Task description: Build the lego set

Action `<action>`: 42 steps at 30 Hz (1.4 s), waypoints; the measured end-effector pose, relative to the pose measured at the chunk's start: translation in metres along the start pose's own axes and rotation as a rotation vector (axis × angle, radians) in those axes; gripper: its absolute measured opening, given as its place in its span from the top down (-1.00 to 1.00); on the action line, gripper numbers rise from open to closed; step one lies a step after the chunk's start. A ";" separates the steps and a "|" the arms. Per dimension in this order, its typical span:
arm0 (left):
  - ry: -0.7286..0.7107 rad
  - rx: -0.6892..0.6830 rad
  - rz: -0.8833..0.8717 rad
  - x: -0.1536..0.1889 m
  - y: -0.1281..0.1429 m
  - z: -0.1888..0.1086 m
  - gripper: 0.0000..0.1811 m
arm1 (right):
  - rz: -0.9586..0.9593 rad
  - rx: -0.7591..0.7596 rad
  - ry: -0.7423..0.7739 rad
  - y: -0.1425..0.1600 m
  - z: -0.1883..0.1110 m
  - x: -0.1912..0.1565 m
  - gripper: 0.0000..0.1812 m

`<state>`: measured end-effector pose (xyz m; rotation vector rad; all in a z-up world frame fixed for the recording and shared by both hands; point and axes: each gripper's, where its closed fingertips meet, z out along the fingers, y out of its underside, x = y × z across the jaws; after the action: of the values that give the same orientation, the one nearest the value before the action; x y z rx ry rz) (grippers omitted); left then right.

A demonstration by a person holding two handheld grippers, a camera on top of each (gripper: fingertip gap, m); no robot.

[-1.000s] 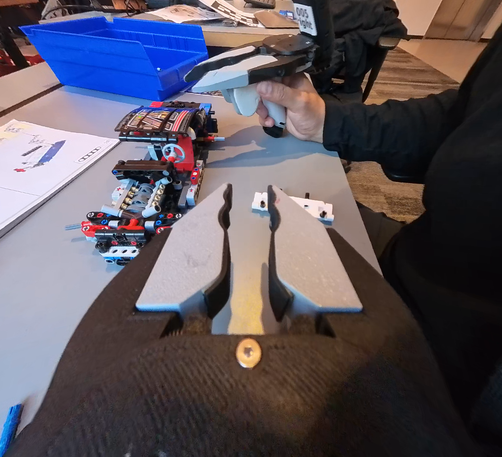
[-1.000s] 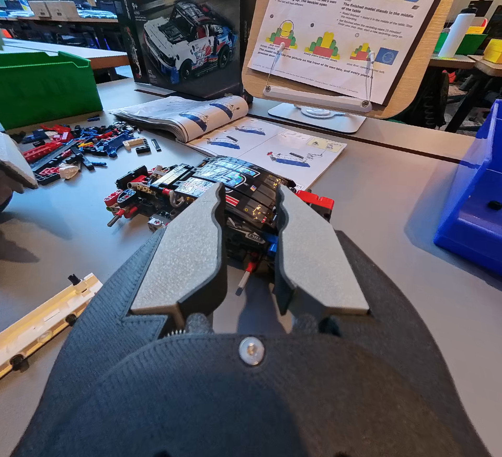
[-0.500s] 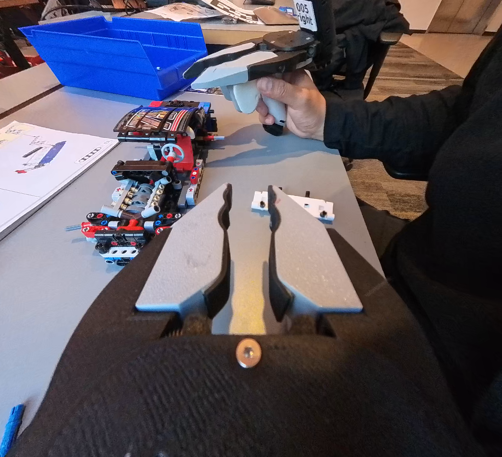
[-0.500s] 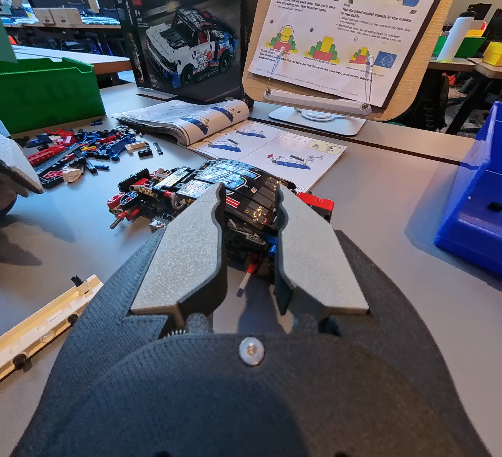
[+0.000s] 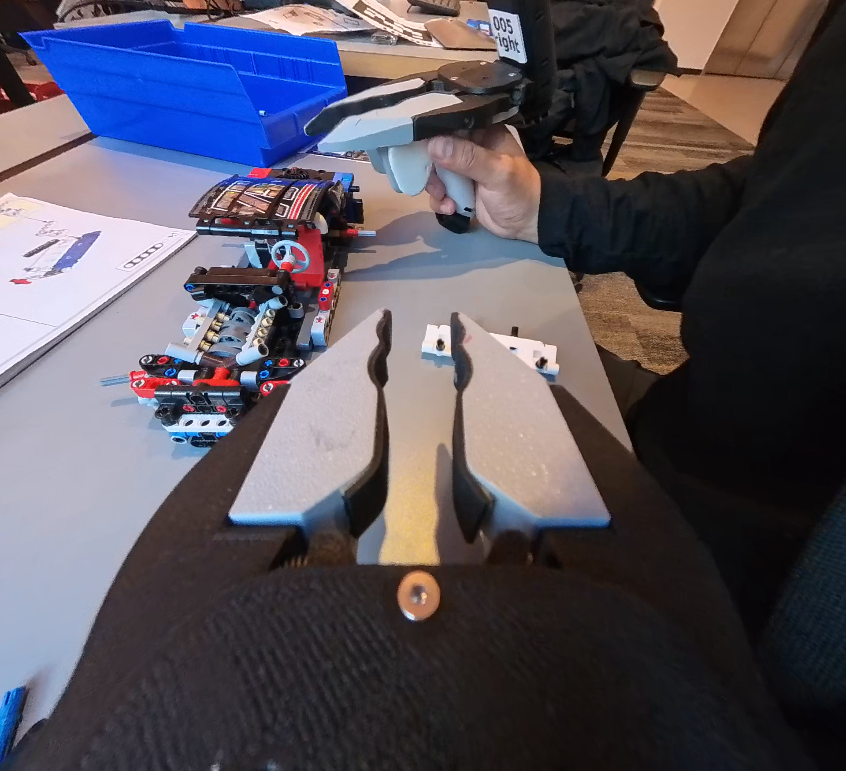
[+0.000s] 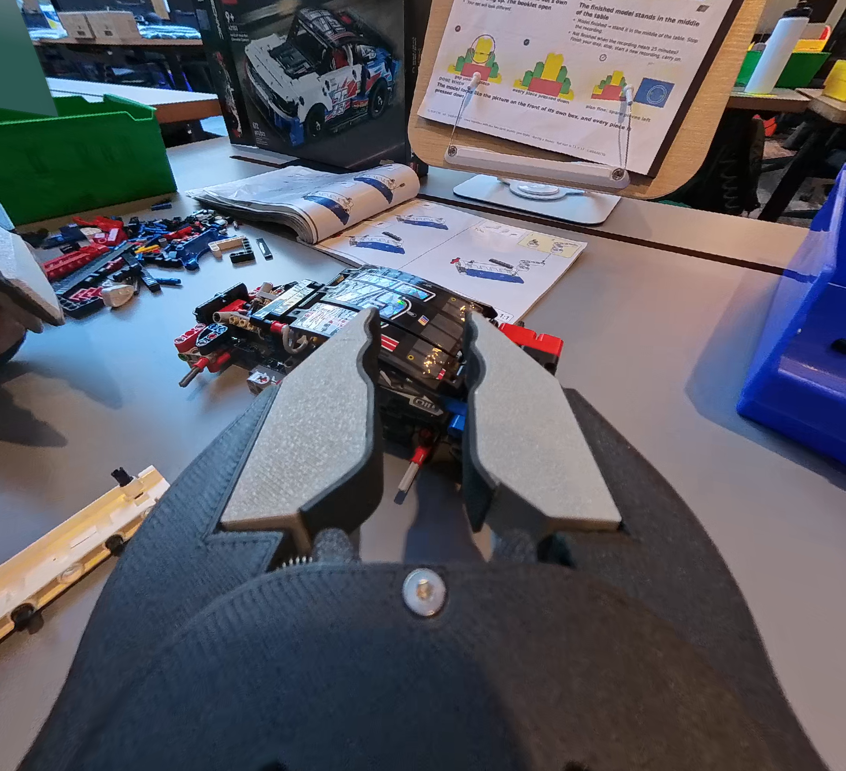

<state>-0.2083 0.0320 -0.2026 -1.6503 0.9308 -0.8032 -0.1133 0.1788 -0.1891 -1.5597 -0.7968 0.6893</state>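
Note:
The part-built lego car (image 5: 256, 291) lies on the grey table (image 5: 68, 451), with a black stickered roof and an exposed engine; it also shows in the right wrist view (image 6: 366, 314). A white lego panel (image 5: 517, 343) lies just beyond my left gripper (image 5: 421, 323), which is open and empty low over the table. The panel also shows in the right wrist view (image 6: 78, 538). My right gripper (image 6: 421, 323) is open and empty, hovering above and just short of the car's roof end. A hand holds it (image 5: 320, 130) in the left wrist view.
Loose lego pieces (image 6: 137, 250) lie at the left before a green bin (image 6: 78, 153). The open booklet (image 6: 412, 236), the set box (image 6: 316, 57) and a stand with a sheet (image 6: 572, 39) are behind the car. A blue bin (image 5: 183, 80) is at the right. The grippers' ends are close to 20 centimetres from one another.
The right wrist view has shifted very slightly. Both grippers stay open and empty, and nothing on the table has moved.

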 end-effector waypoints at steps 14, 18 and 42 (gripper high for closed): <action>-0.013 -0.033 0.085 0.009 0.004 0.005 0.74 | 0.002 0.019 0.016 -0.003 -0.003 0.002 0.64; -0.010 -0.052 0.104 0.014 0.007 0.007 0.73 | -0.012 0.019 0.027 -0.004 -0.003 0.002 0.65; -0.595 -1.076 -0.151 -0.035 0.158 -0.351 0.65 | -0.014 0.032 -0.034 -0.006 -0.003 -0.012 0.66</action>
<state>-0.5561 -0.1213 -0.2715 -2.6888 0.8344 0.2242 -0.1186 0.1676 -0.1825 -1.5154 -0.8176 0.7167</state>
